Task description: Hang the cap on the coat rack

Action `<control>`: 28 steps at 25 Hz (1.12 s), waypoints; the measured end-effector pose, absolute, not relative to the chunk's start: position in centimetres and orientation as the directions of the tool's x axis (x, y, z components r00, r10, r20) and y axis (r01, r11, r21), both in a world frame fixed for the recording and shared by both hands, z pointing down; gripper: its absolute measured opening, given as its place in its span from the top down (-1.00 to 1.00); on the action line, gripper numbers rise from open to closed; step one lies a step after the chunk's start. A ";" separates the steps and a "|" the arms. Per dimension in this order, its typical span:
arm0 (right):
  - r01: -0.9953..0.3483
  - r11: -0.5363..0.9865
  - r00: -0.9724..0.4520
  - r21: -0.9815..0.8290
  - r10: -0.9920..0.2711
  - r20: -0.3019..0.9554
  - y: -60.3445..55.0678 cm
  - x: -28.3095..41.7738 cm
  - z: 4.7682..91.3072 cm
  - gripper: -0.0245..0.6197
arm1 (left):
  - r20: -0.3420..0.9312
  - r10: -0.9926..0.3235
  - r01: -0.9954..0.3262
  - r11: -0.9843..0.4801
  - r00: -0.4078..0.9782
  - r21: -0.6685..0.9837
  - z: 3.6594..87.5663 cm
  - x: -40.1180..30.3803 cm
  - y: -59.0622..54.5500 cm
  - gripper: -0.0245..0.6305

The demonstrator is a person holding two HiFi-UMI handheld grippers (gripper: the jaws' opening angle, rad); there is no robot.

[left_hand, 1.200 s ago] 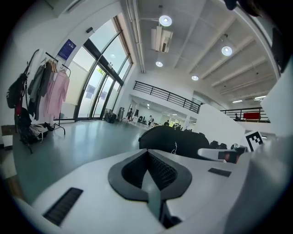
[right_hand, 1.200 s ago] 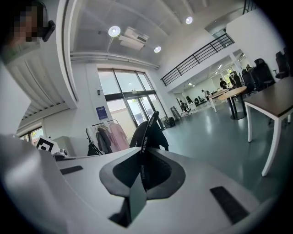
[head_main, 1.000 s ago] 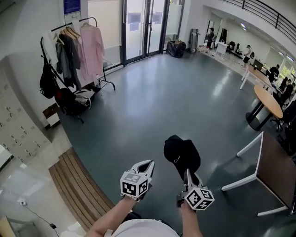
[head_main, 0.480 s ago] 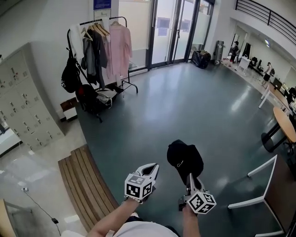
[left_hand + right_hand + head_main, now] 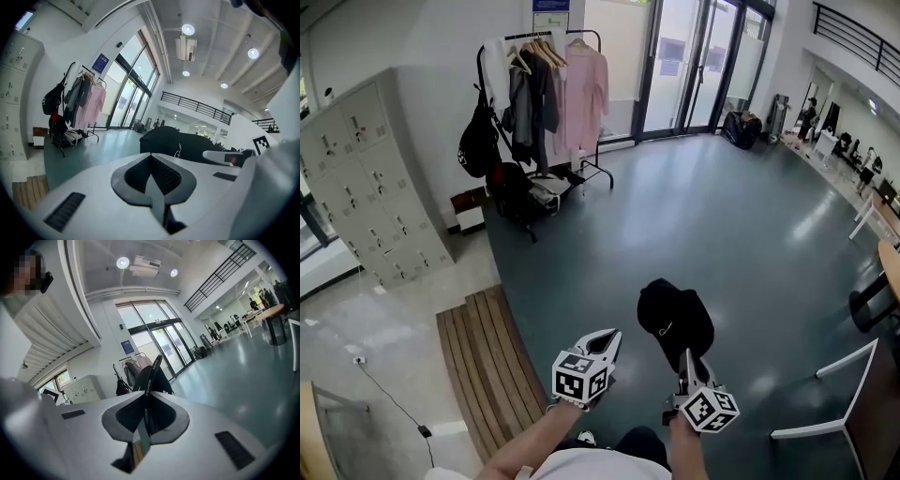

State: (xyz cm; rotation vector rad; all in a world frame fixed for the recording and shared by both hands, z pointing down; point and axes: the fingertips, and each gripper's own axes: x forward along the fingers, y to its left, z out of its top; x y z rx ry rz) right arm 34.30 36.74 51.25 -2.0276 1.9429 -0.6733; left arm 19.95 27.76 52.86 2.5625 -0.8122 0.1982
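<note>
Cap (image 5: 675, 317): black and soft, with a small pale mark on its front. A dark band printed with pale letters is seen edge-on in the right gripper view (image 5: 149, 380).
Cap place: it is held up over the grey-green floor (image 5: 703, 216), just ahead of the right gripper (image 5: 685, 356), and well apart from the coat rack (image 5: 546, 94) at the far wall.
Right gripper: the jaws are pressed together on the cap's printed band, which runs up out of them (image 5: 145, 420).
Left gripper (image 5: 605, 337): the jaws are closed on each other with nothing between them (image 5: 152, 176). It is held beside the right one, with the cap seen past it at the right (image 5: 187, 145).
Change from earlier: the coat rack is now shown larger and nearer the top middle of the head view. More of the lockers (image 5: 370, 178) at the left is brought into sight, and less of the right side of the hall is shown. Both grippers are kept at the same spot low in the view, and the cap stays clamped.
Coat rack load: a pink garment (image 5: 586, 89), grey and white garments, and a black bag (image 5: 478, 145) are hung on it. More bags are piled at its foot (image 5: 520, 192).
Lockers: every door is shut, so no contents can be made out.
Slatted wood strip (image 5: 483, 366): it is laid on the floor left of the grippers.
</note>
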 end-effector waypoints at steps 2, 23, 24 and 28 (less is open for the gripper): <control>-0.871 -0.059 -0.024 -0.488 -0.986 0.162 36.0 33.2 51.7 0.87 | 0.263 -0.532 -0.594 -0.712 0.805 0.375 53.2 18.7 27.3 0.92; -0.824 0.184 -0.308 -0.536 -0.939 0.152 16.8 22.5 53.8 0.87 | 0.277 -0.719 -0.762 -0.534 0.637 0.366 54.4 7.5 12.3 0.92; -0.821 0.188 -0.314 -0.539 -0.937 0.152 15.7 22.4 53.7 0.87 | 0.278 -0.722 -0.765 -0.530 0.633 0.365 54.3 7.3 11.3 0.92; -0.814 0.209 -0.335 -0.541 -0.931 0.145 11.4 21.8 53.0 0.87 | 0.284 -0.732 -0.776 -0.519 0.620 0.358 53.8 6.8 7.5 0.92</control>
